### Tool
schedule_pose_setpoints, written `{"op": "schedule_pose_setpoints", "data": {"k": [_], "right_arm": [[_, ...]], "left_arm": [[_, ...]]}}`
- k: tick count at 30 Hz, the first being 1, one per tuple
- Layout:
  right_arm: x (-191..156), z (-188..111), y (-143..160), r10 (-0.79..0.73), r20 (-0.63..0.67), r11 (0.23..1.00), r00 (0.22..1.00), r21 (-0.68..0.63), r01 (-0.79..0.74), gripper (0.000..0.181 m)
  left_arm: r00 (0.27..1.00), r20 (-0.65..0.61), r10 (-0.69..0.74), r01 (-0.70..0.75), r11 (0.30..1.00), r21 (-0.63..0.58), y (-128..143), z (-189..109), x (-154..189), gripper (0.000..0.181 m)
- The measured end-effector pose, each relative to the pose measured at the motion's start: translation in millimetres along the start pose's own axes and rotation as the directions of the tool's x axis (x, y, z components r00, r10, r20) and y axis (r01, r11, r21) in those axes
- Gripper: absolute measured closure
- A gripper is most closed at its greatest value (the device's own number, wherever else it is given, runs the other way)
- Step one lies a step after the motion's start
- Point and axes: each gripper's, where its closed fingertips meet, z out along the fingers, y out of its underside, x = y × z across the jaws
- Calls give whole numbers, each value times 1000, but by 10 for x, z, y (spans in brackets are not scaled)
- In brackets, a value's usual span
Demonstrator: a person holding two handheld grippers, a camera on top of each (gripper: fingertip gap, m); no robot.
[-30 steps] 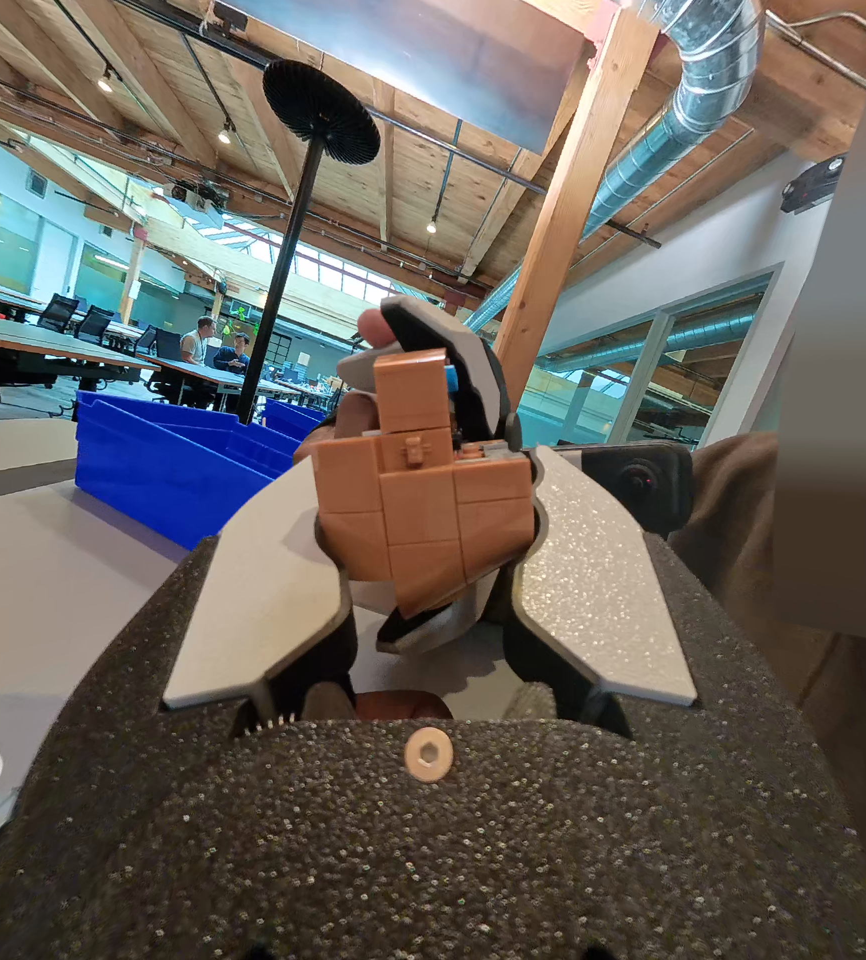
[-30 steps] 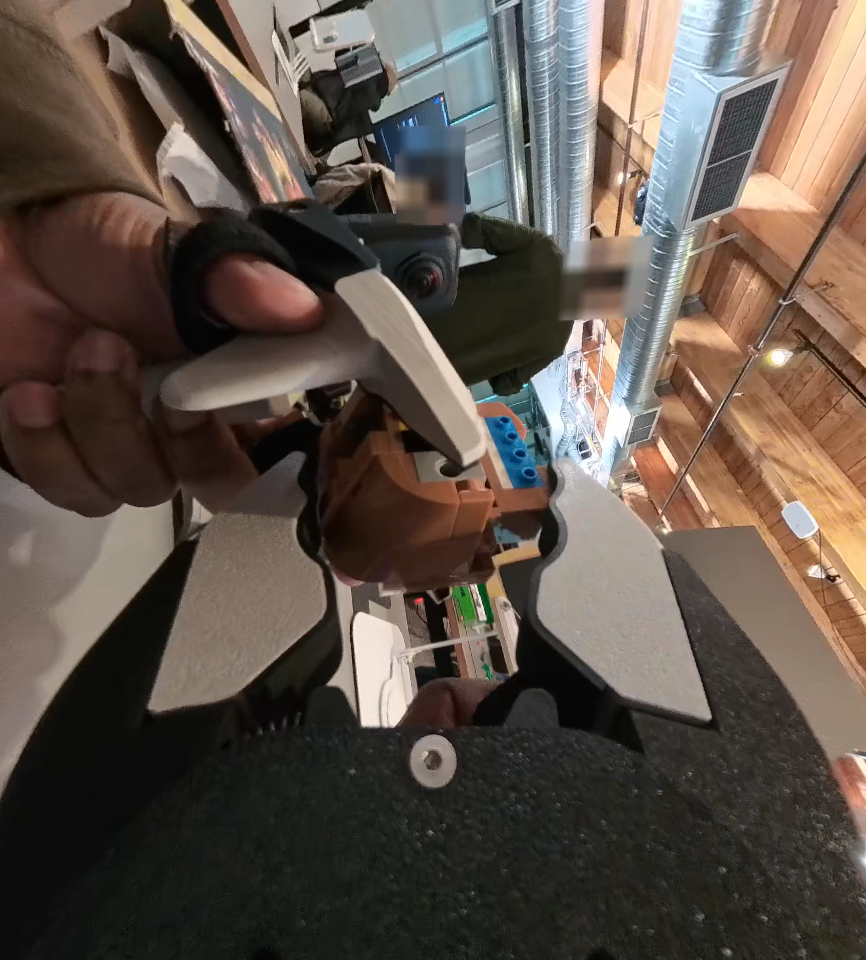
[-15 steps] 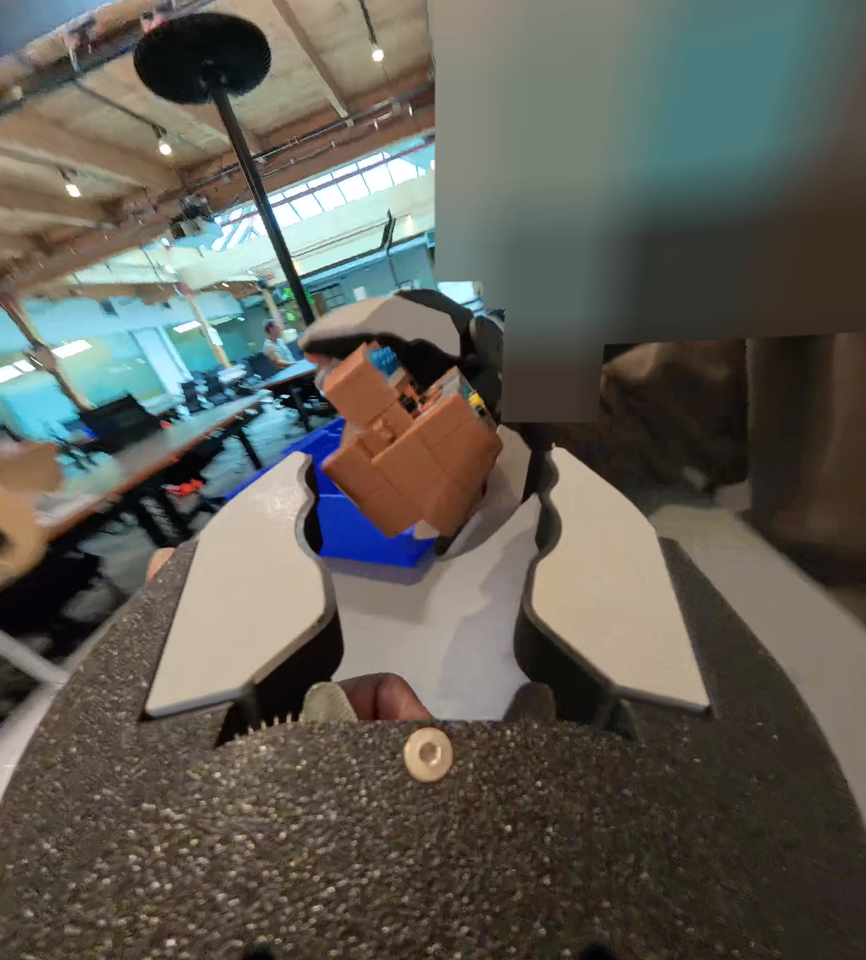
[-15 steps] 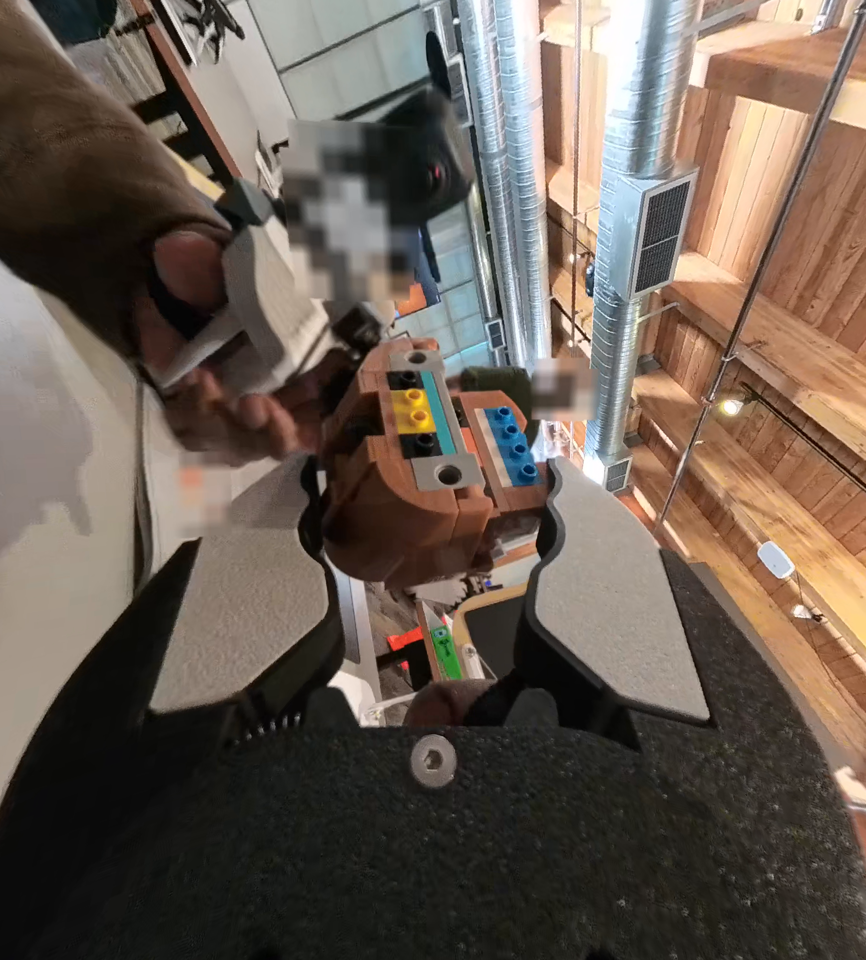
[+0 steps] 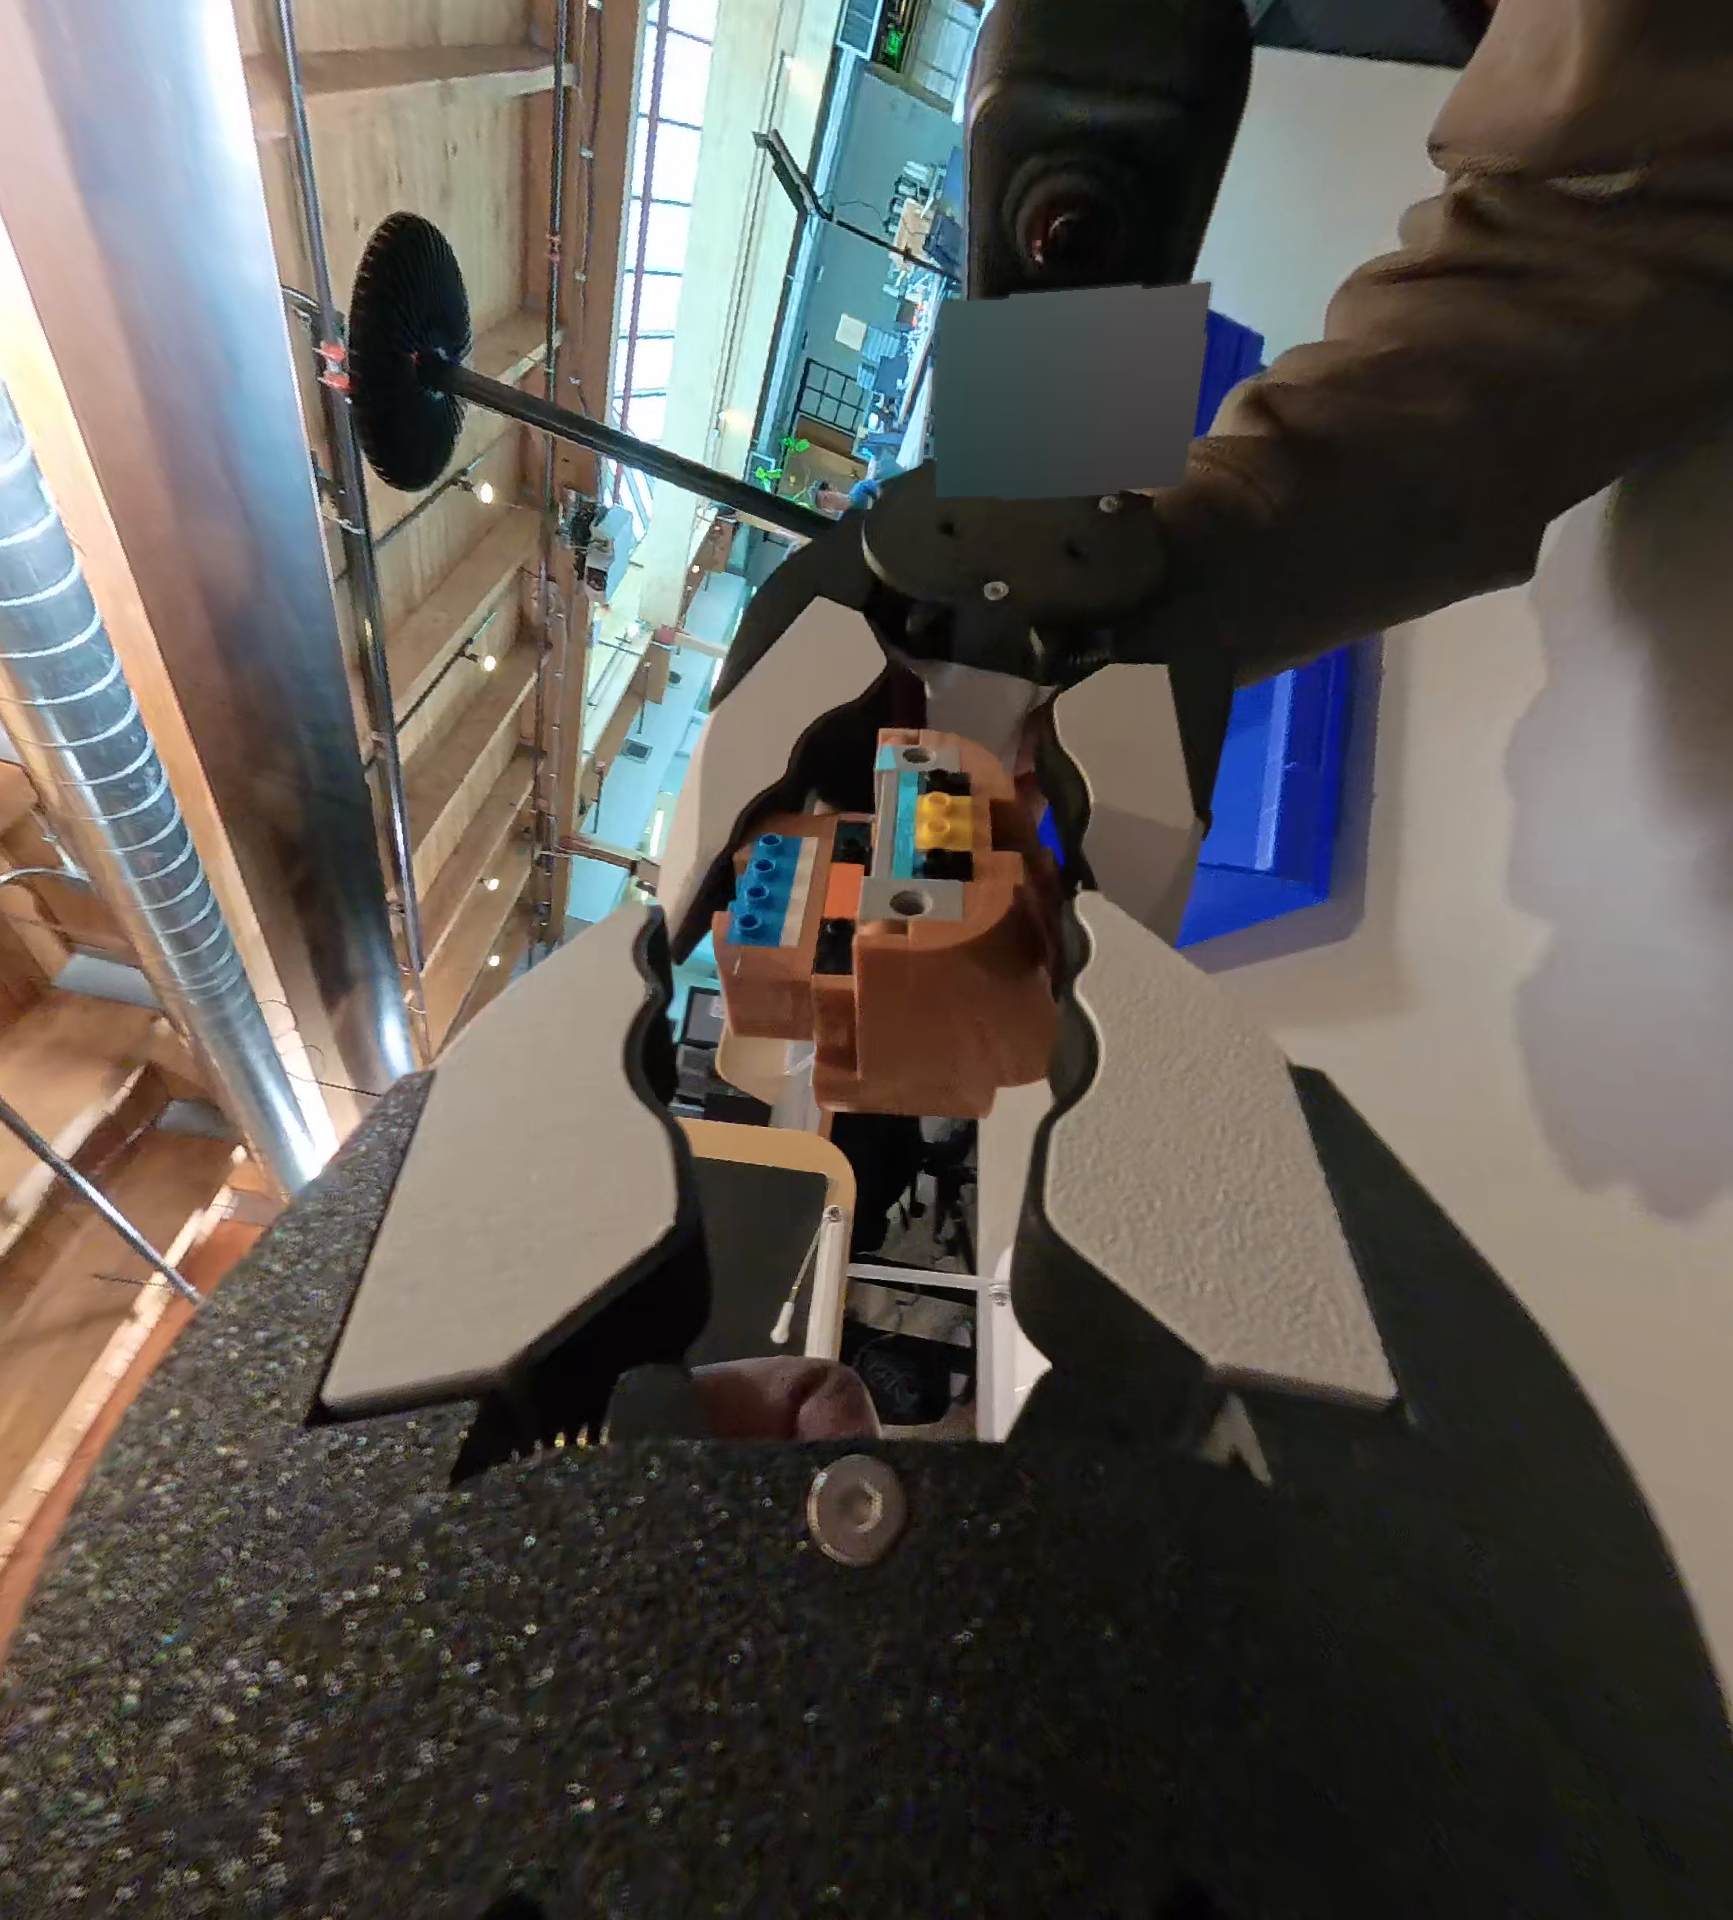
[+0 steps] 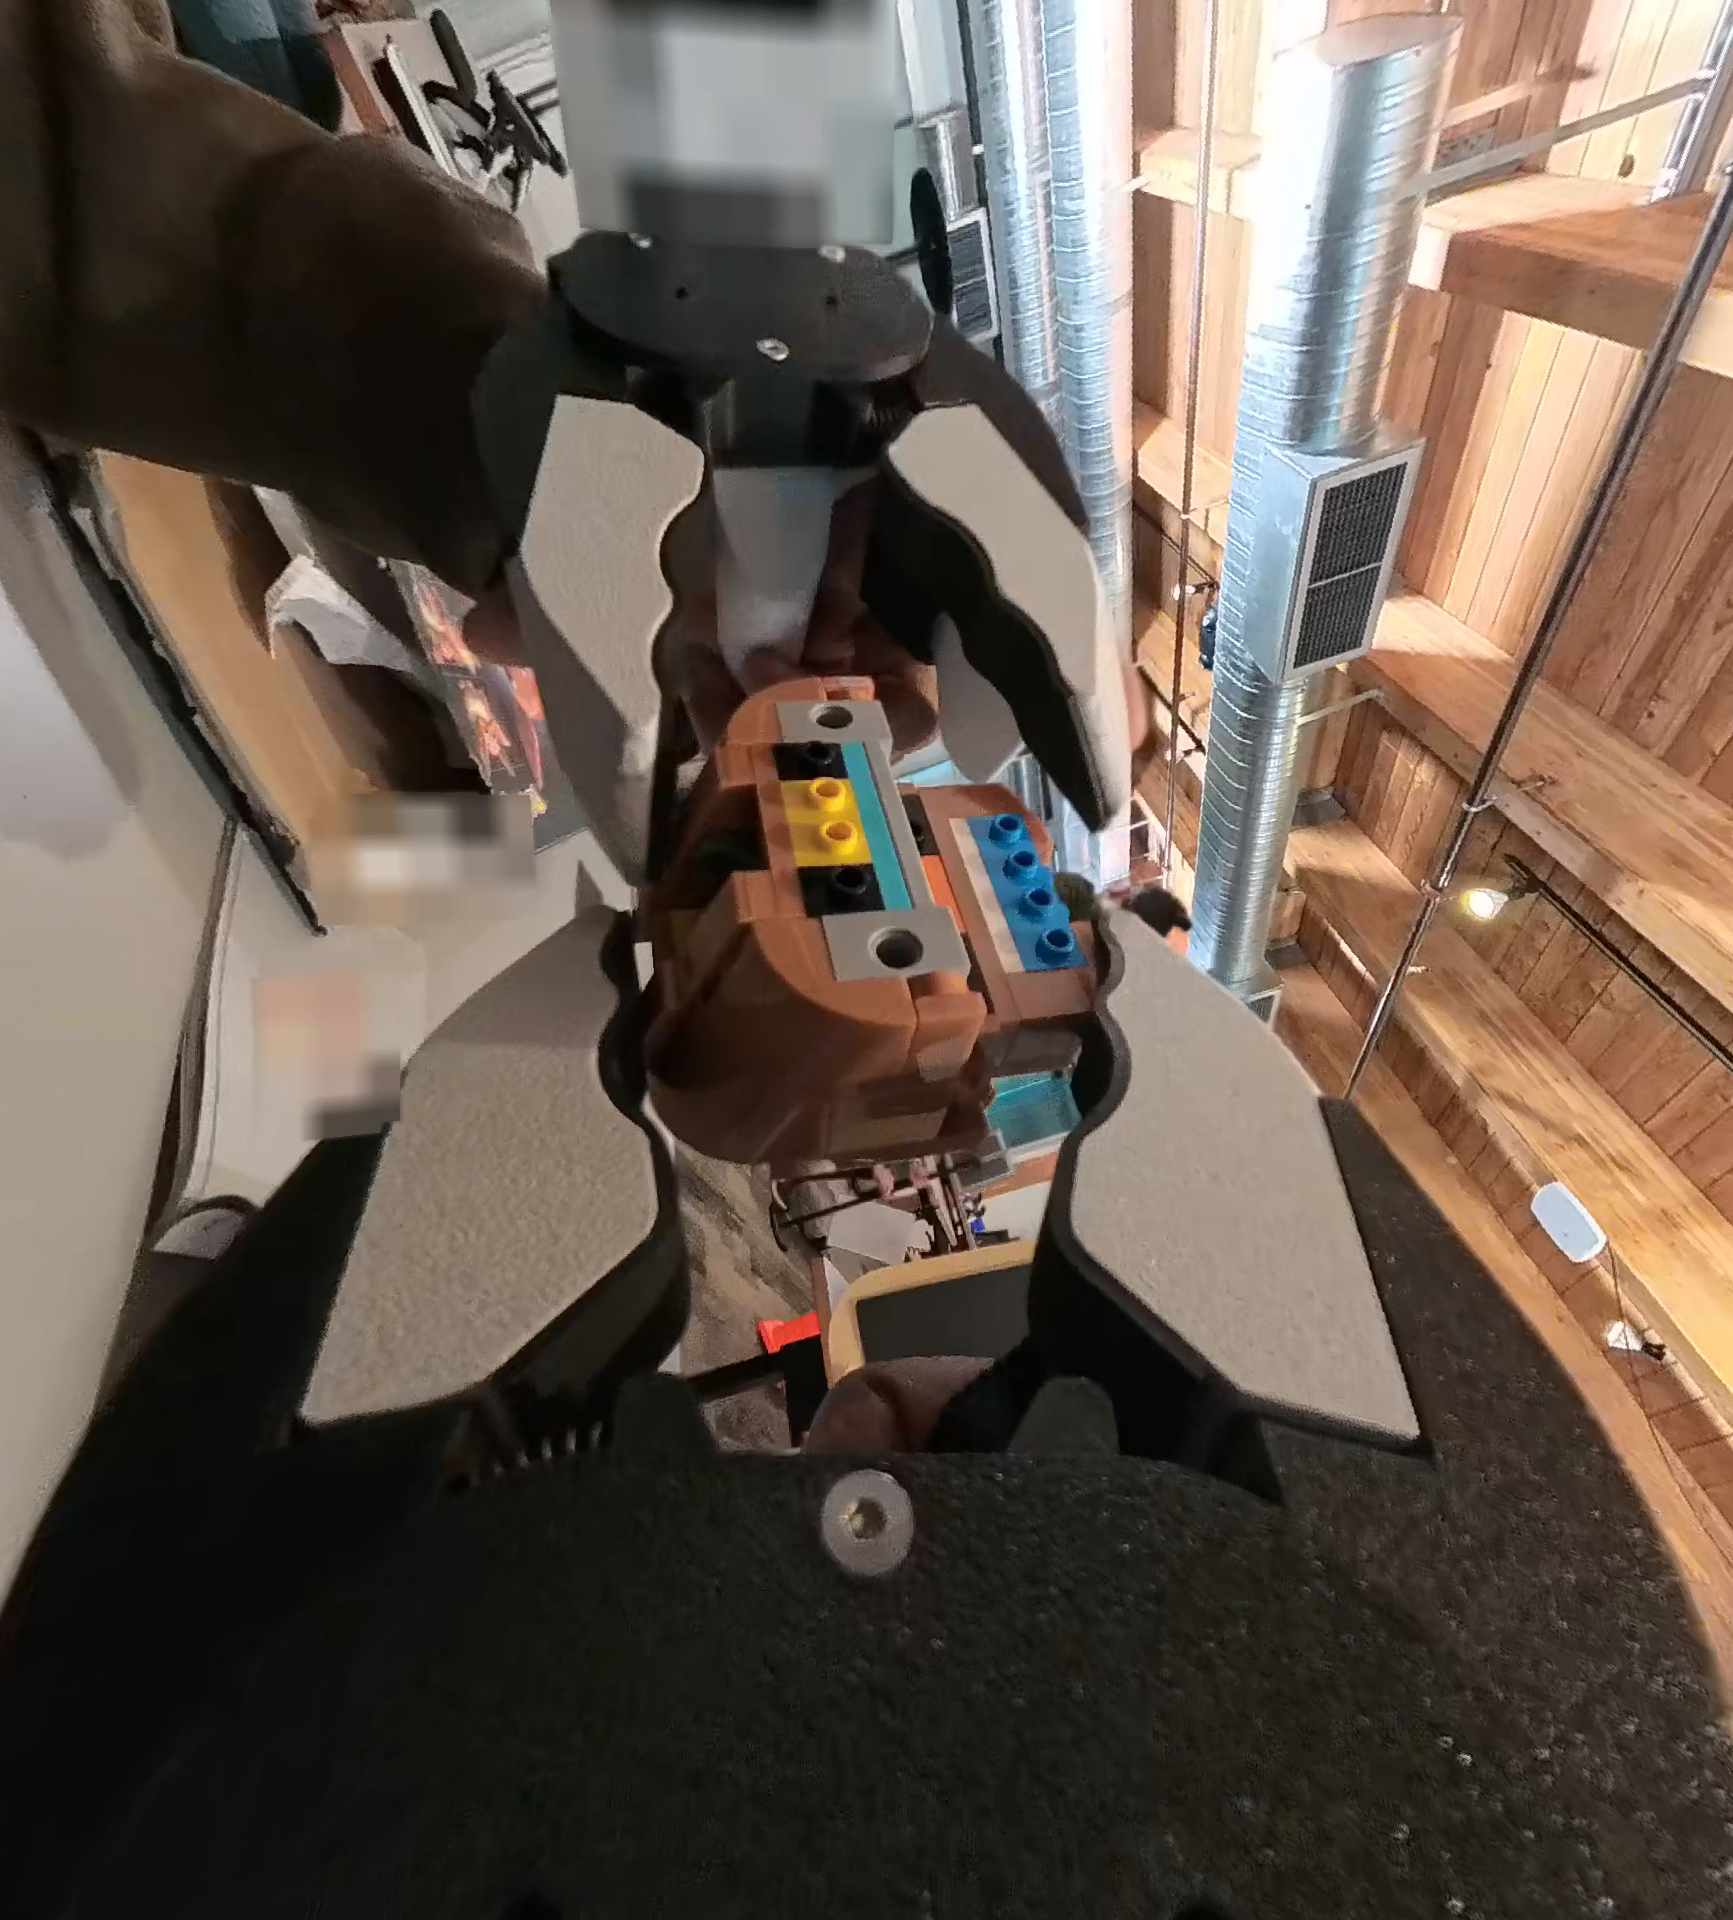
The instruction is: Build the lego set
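Note:
A brown lego model [image 5: 924, 997] with yellow, blue, teal and grey pieces on its studded face hangs in the air between my two grippers, which face each other. My left gripper [image 5: 867, 925] is shut on the end nearest it, and its right finger touches the brown side. My right gripper [image 6: 862, 956] is shut on the other end of the model [image 6: 800, 1018]. Each gripper also shows in the other's view: the right one [image 5: 929, 883] and the left one [image 6: 862, 831]. The model's underside is hidden.
Both views are rolled sideways. A blue bin [image 5: 1267, 810] stands on the white table [image 5: 1568, 727] behind the model. A brown sleeve [image 5: 1464, 364] reaches in from the upper right. A black pole with a round disc [image 5: 405, 332] stands beyond the table. The tips of both grippers are at nearly the same place.
My left gripper let go of the model, rolled and swung round to face the right gripper, then closed on the model again. The right gripper has kept hold of the model throughout.

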Motion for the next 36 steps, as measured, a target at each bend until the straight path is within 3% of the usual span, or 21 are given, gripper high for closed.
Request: {"op": "schedule_pose_setpoints", "data": {"k": [4, 23, 36], "right_arm": [[51, 2, -75, -6, 1, 999, 1000, 32, 6, 99], [11, -100, -269, 26, 37, 987, 999, 158, -31, 100], [-39, -108, -290, 60, 80, 982, 995, 175, -73, 100]], "left_arm": [[999, 33, -2, 2, 1000, 8, -40, -40, -58, 111], [985, -55, -165, 172, 970, 170, -159, -95, -11, 112], [986, -80, -147, 158, 973, 166, -197, -77, 47, 112]]}}
